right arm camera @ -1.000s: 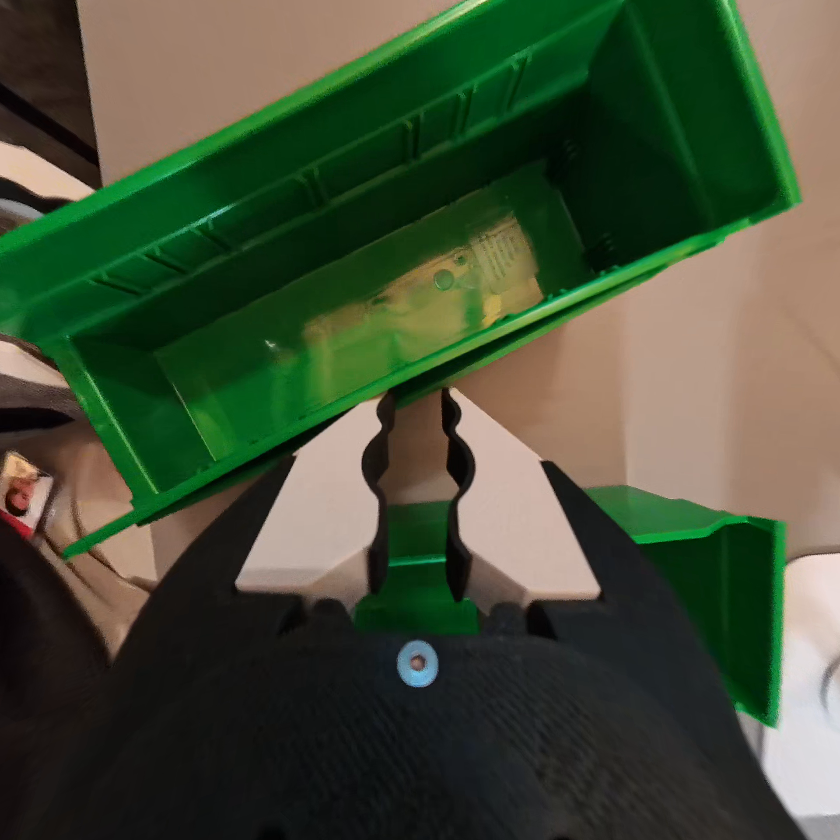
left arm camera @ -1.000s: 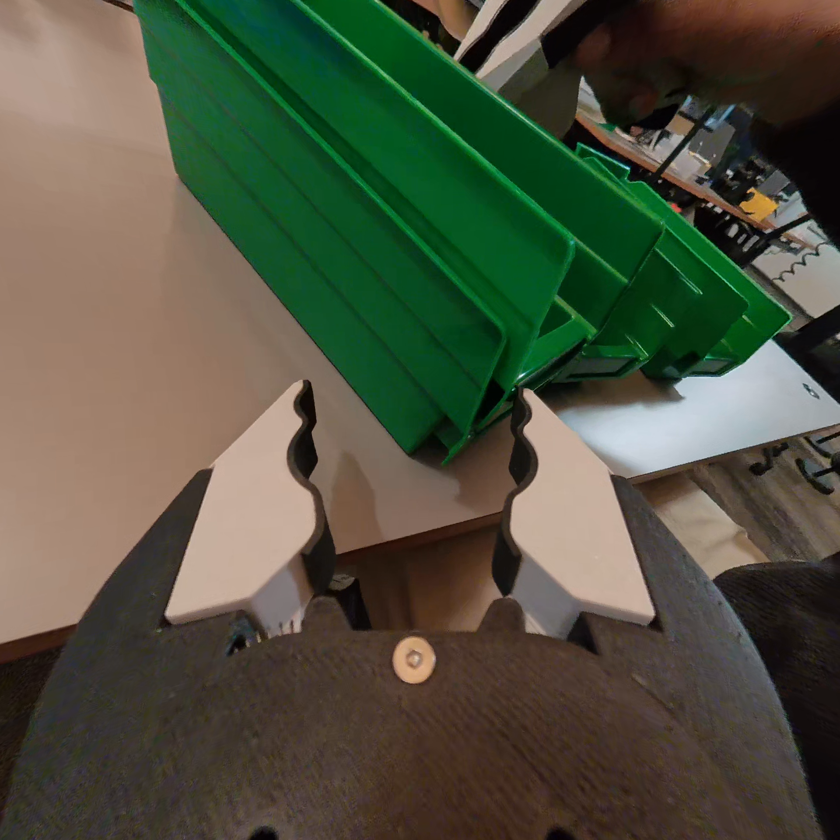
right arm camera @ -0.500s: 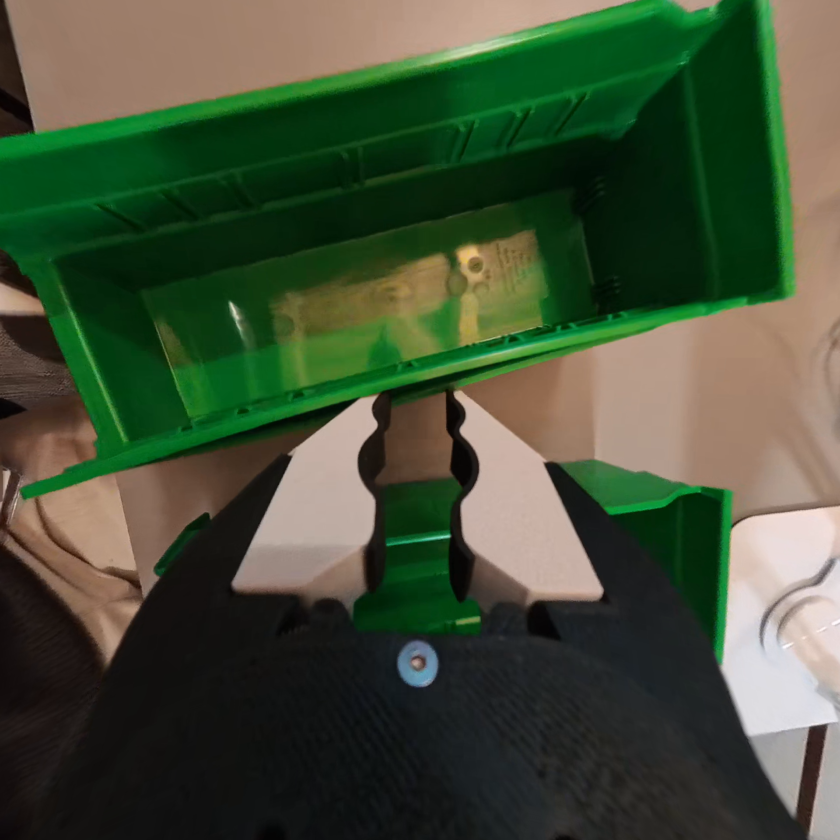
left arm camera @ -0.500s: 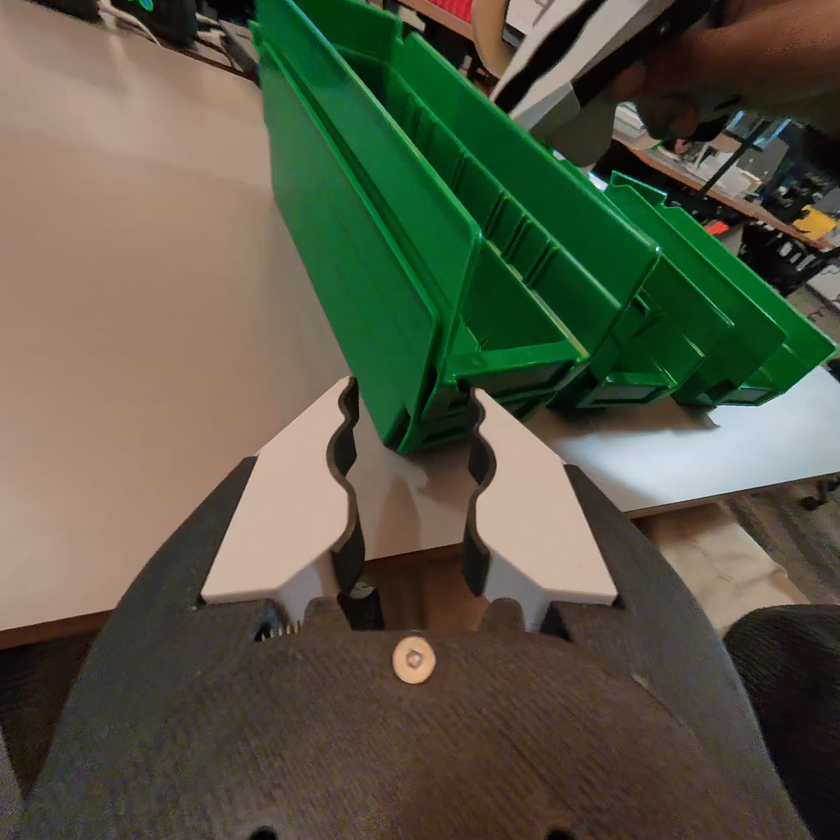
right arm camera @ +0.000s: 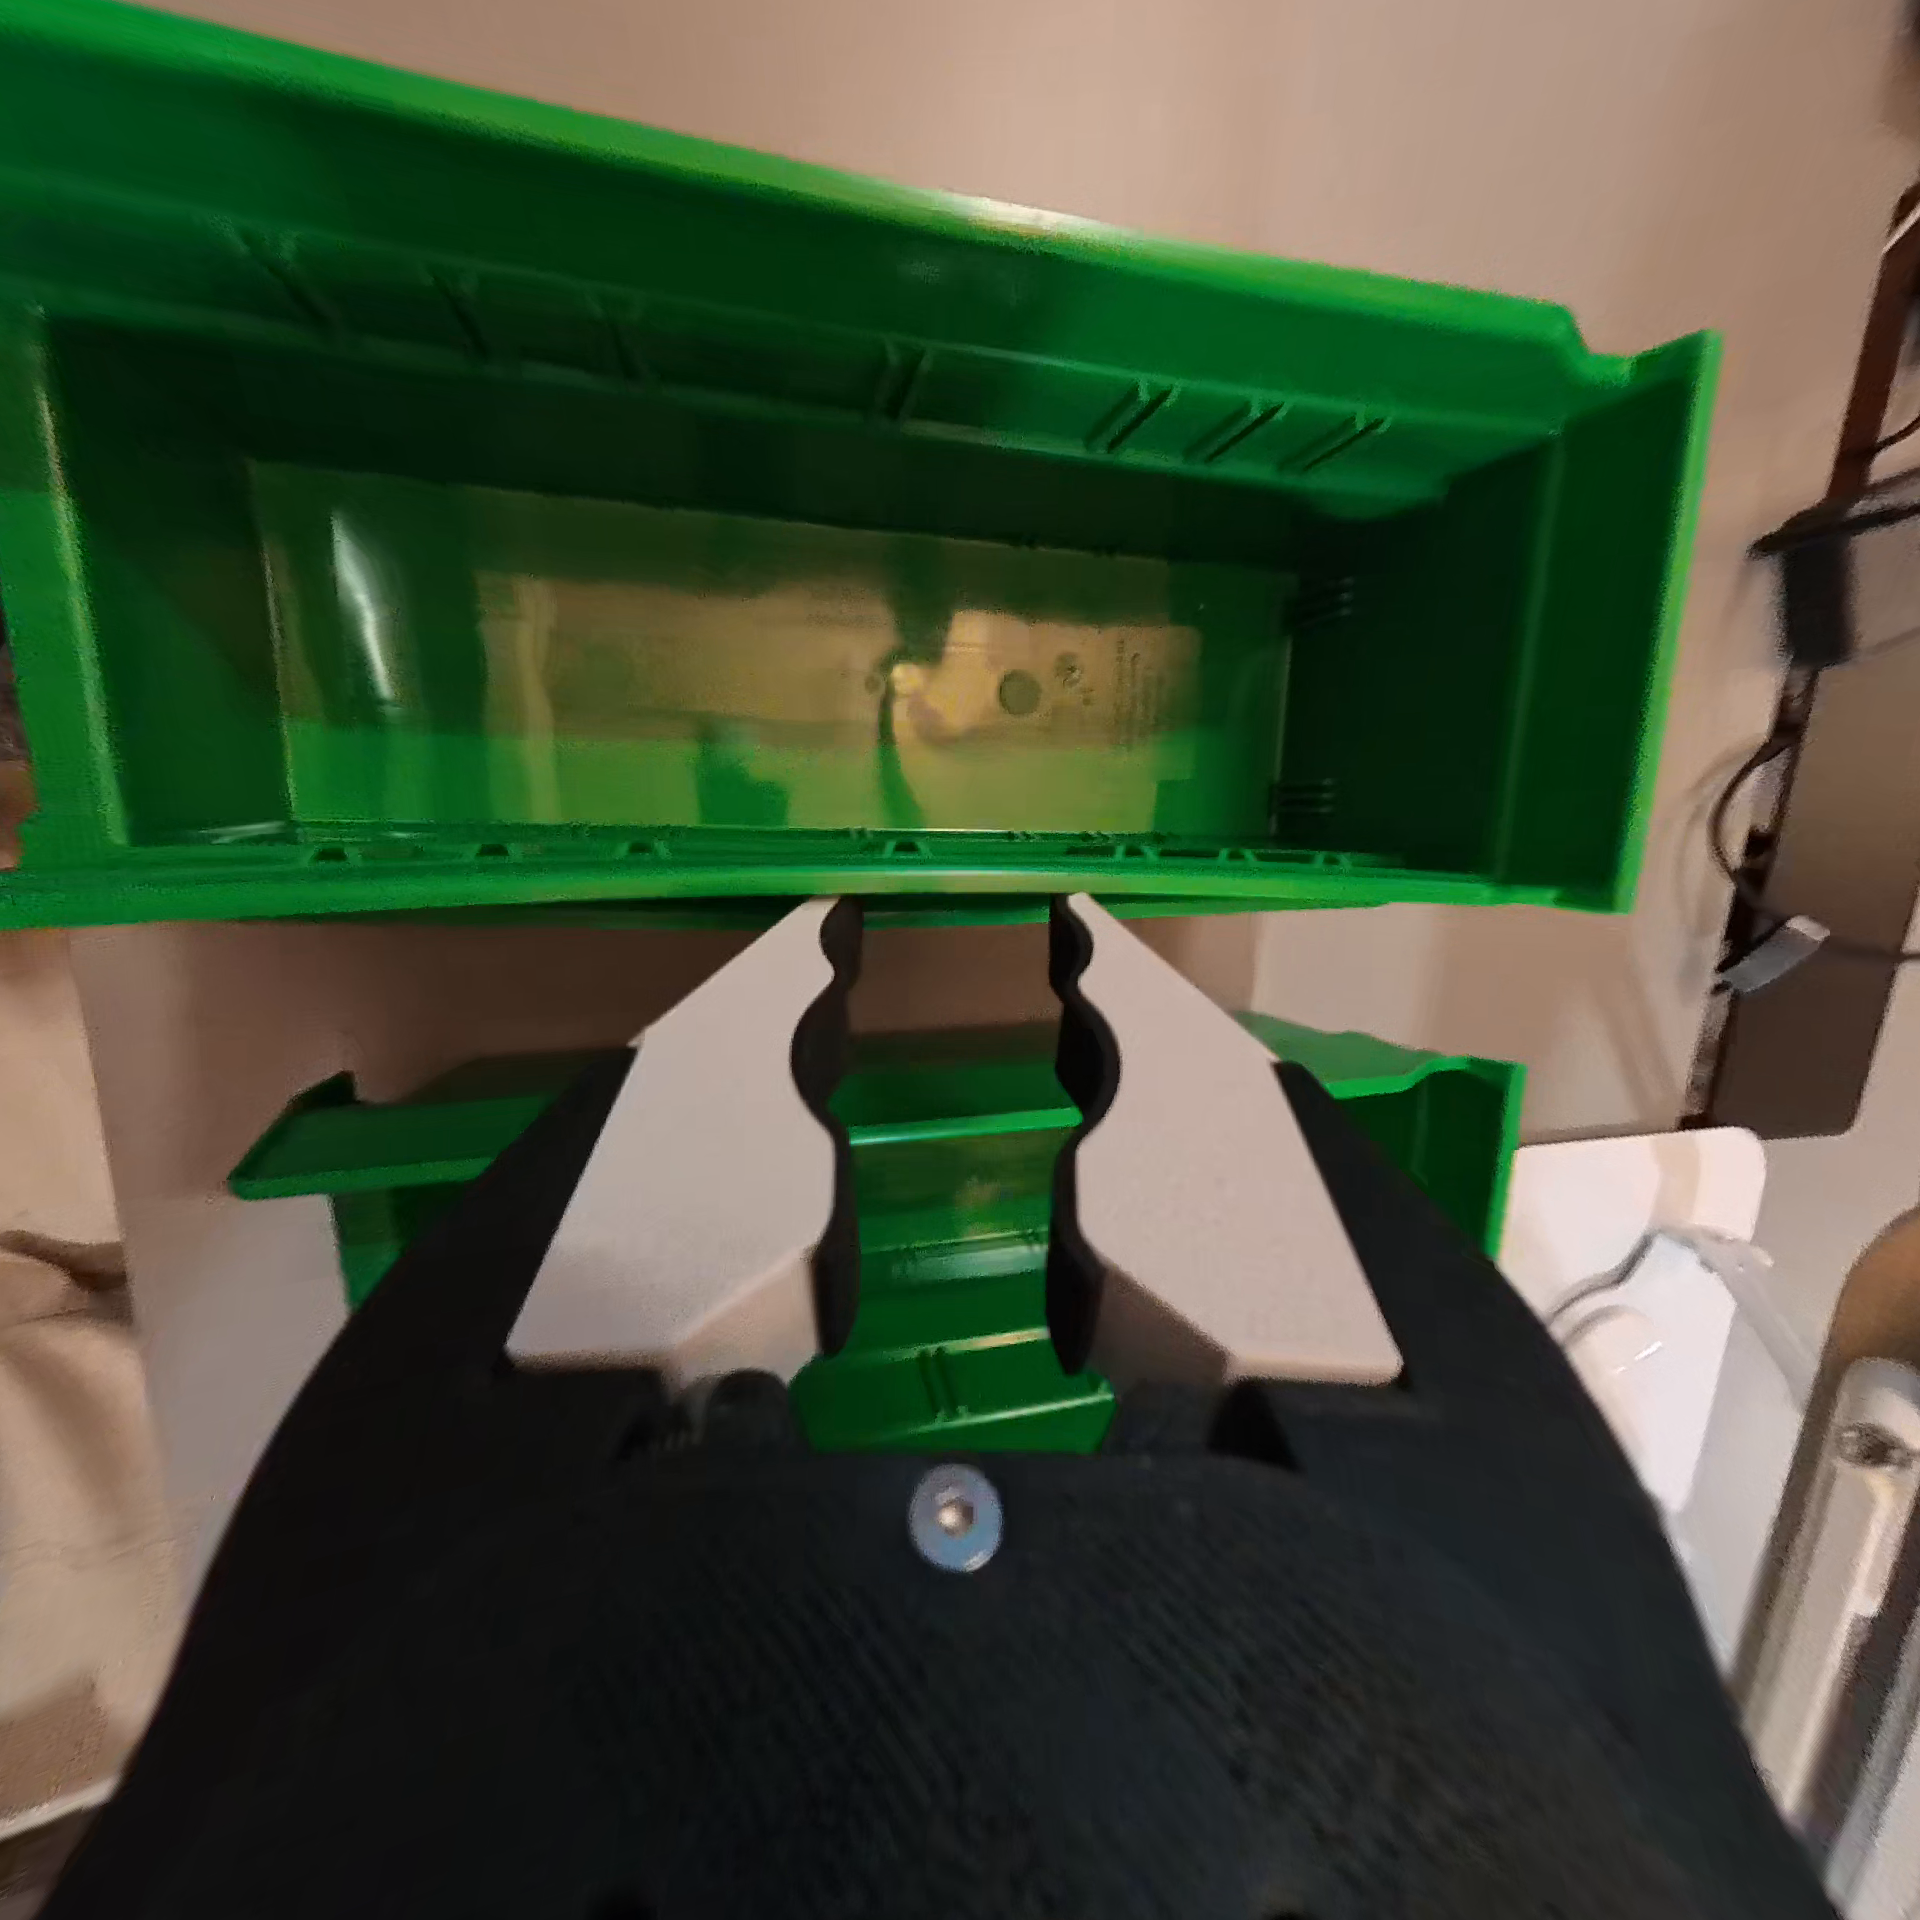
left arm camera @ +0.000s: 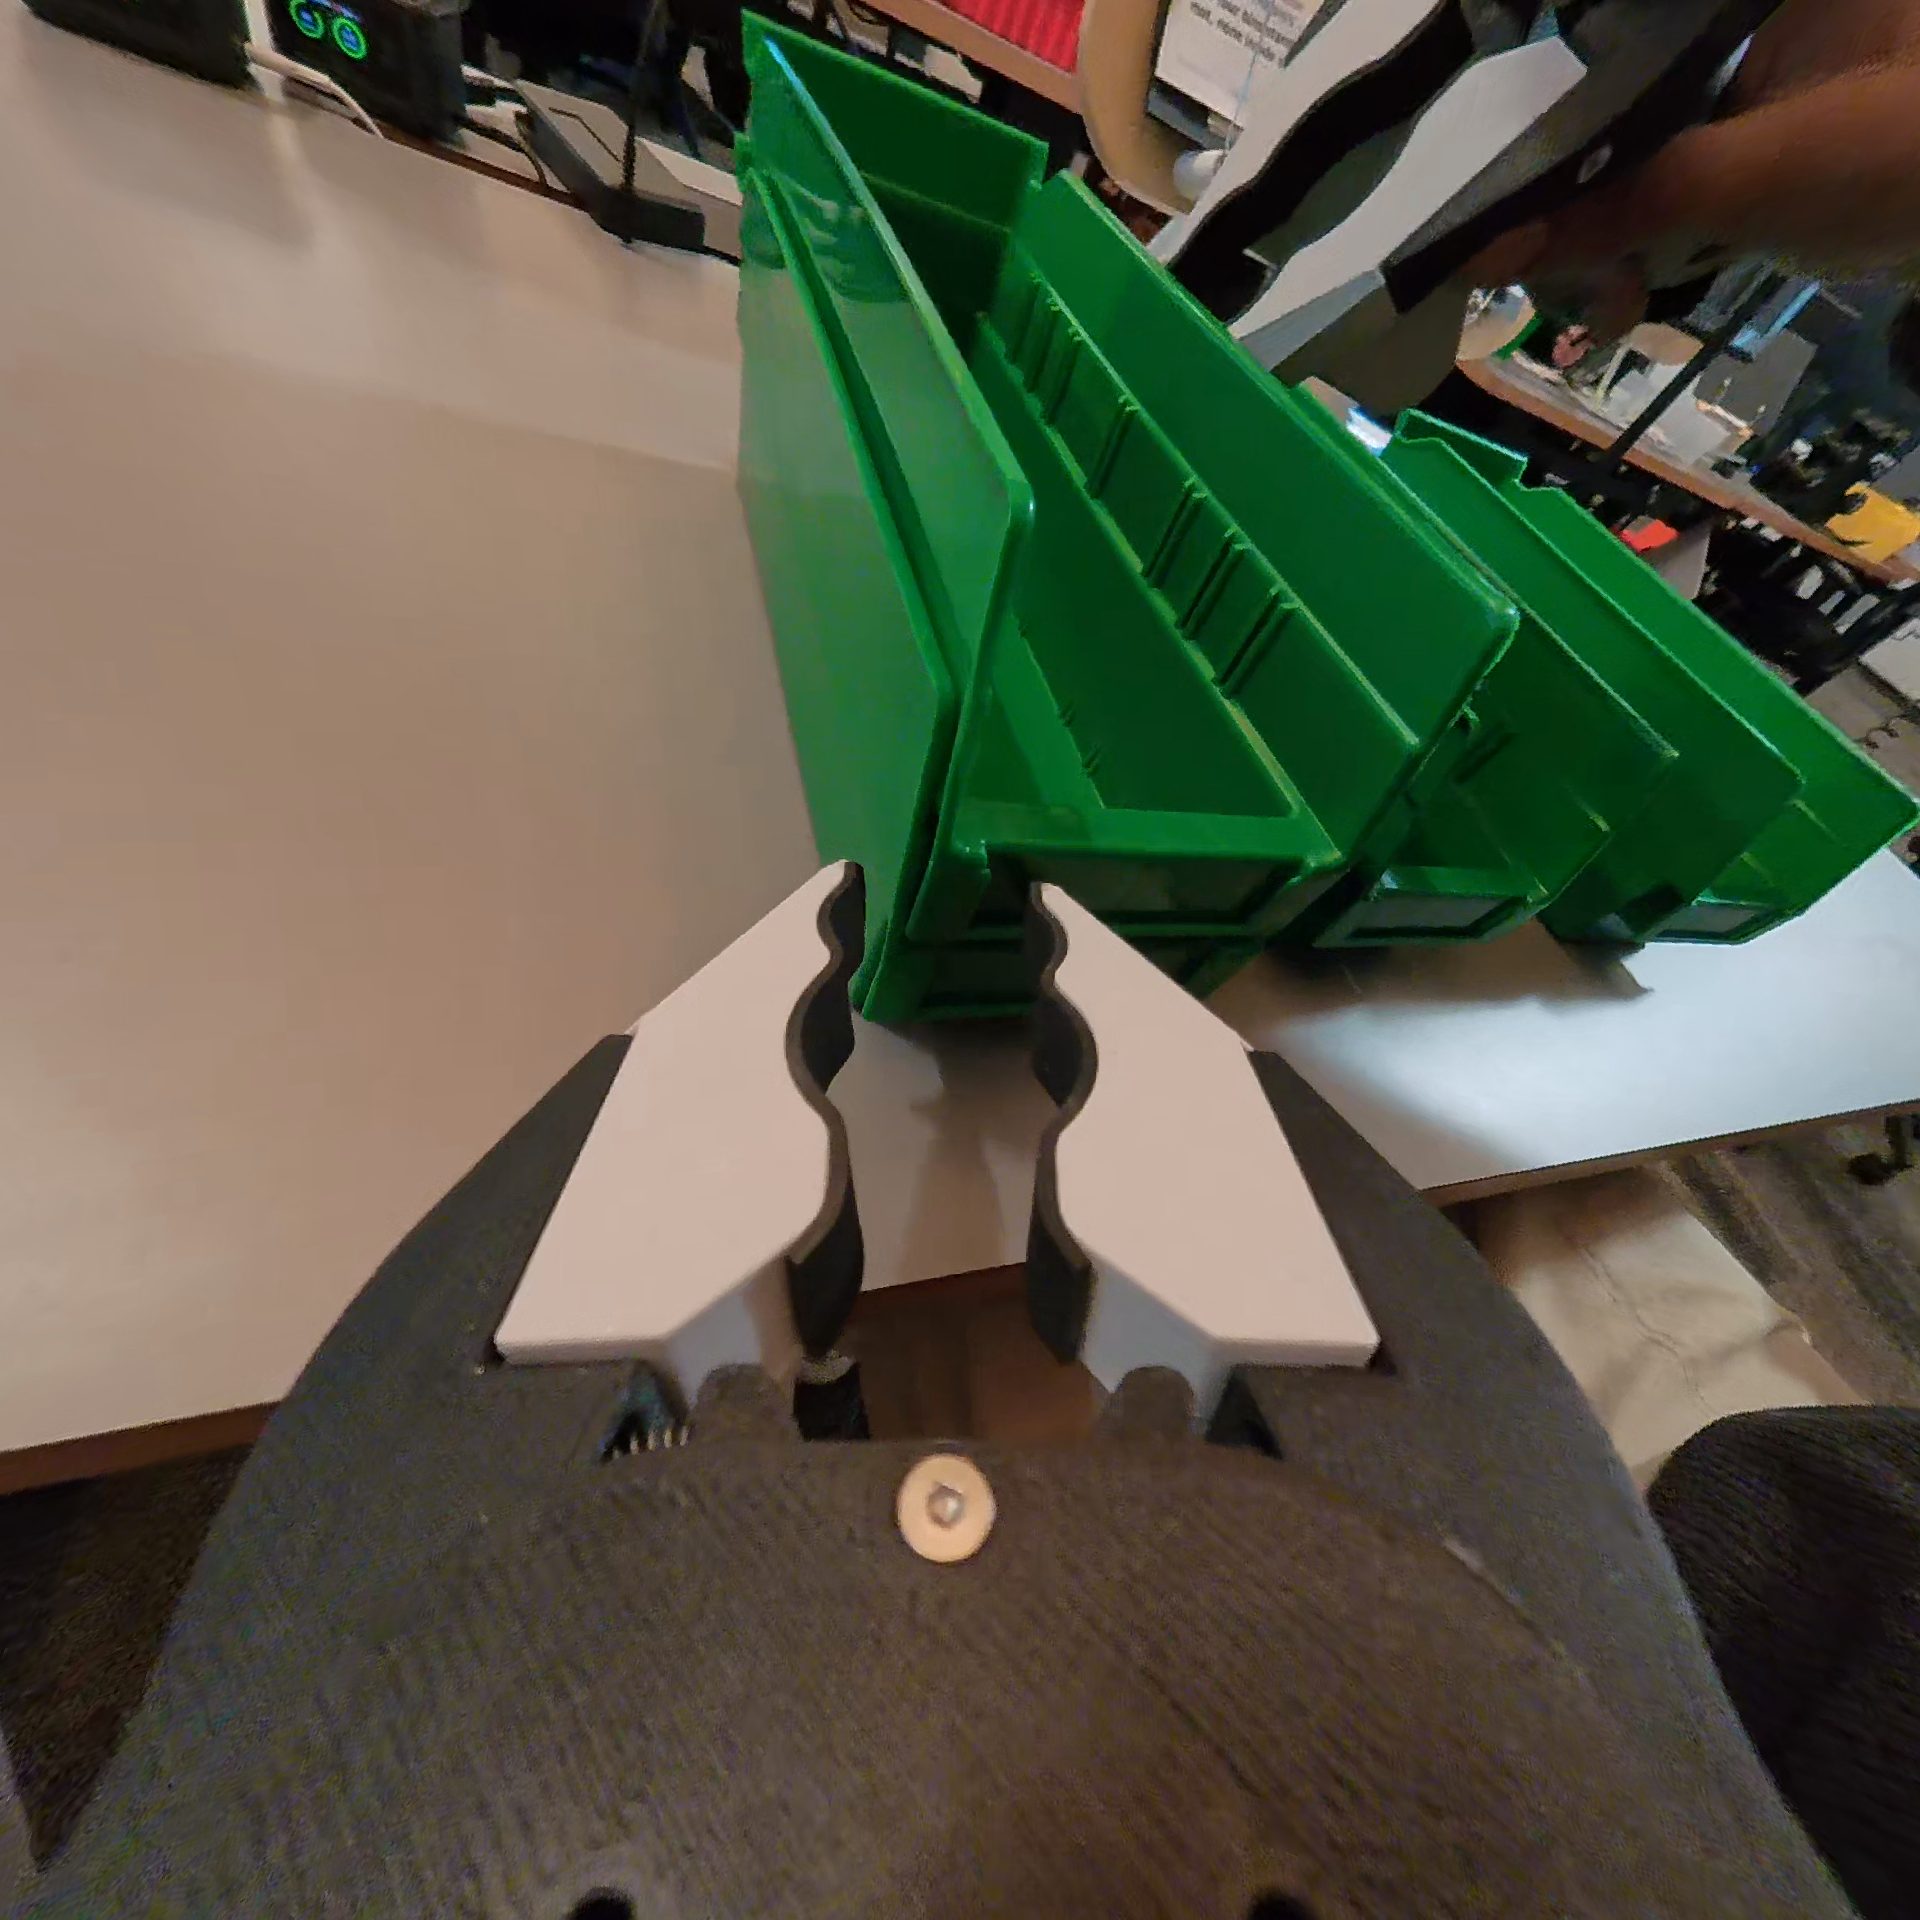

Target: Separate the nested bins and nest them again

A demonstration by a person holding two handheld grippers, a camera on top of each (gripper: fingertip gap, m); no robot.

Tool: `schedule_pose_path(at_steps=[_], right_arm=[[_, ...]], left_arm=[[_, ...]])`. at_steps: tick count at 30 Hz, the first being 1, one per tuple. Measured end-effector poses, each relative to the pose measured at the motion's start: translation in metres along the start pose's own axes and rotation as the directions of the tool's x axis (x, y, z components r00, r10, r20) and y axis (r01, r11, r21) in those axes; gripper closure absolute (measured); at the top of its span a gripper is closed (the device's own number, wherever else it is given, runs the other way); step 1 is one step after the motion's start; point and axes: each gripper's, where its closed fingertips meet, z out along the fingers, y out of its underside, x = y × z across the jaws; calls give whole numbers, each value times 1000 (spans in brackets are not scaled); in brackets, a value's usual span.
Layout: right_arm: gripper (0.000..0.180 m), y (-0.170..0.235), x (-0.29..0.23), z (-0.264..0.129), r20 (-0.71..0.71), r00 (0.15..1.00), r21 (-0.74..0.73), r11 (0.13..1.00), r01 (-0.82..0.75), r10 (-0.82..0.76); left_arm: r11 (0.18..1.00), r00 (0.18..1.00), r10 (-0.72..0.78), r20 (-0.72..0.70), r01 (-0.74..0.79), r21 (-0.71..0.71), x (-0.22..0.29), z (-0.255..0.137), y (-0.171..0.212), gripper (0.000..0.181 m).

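Long green bins stand on a pale table (left arm camera: 312, 623). The lower green bin (left arm camera: 831, 644) holds the upper green bin (left arm camera: 1143, 644), which sits tilted in it with its front end riding high. My left gripper (left arm camera: 945, 899) has its jaws narrowed onto the lower bin's front left corner, with a pad touching each side. My right gripper (right arm camera: 951, 909) is open, its tips at the near long rim of the upper bin (right arm camera: 727, 675), which I see from above. It also shows in the left wrist view (left arm camera: 1216, 301), beside that bin's right wall.
Two more green bins (left arm camera: 1662, 748) lie to the right of the stack, and one shows under my right gripper (right arm camera: 956, 1174). Cables and a stand (left arm camera: 613, 197) sit at the table's back. The table's front edge (left arm camera: 1558, 1174) is close. A white object (right arm camera: 1662, 1299) lies at the right.
My left gripper moved up to the stack's front corner and narrowed from wide open. My right gripper's jaws widened. The upper bin swung level and settled into the lower bin.
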Motion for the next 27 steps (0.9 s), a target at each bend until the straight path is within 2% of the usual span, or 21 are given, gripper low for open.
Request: schedule_pose_path(at_steps=[7, 9, 11, 14, 18, 22, 25, 27], right_arm=[[144, 1, 5, 0, -16, 1000, 15, 1000, 17, -17], [145, 6, 6, 0, 0, 994, -25, 994, -108, 108], [140, 8, -3, -1, 107, 965, -65, 970, -234, 240], [130, 18, -6, -3, 159, 941, -121, 952, -283, 300], [123, 26, -10, -16, 139, 953, -123, 960, -253, 269], [122, 5, -15, -42, 47, 986, 8, 987, -162, 161], [130, -29, -65, -56, 165, 984, 133, 987, -85, 63], [134, -40, -102, -52, 249, 968, 136, 990, -39, 4]], left_arm=[[999, 999, 46, -17, -46, -1, 7, 2, 2, 164], [999, 999, 49, -24, -49, -5, 11, 3, 3, 167], [998, 998, 66, -9, -66, -9, 10, 3, 4, 167], [997, 997, 74, 3, -74, -8, 11, 3, 4, 167], [997, 997, 72, 7, -72, -2, 10, 3, 4, 167], [996, 997, 78, -21, -77, 42, 12, -9, 2, 160], [999, 997, 22, -70, -19, 43, 11, -16, 9, 149], [1000, 996, -31, -88, 30, -8, 9, -11, 20, 143]])
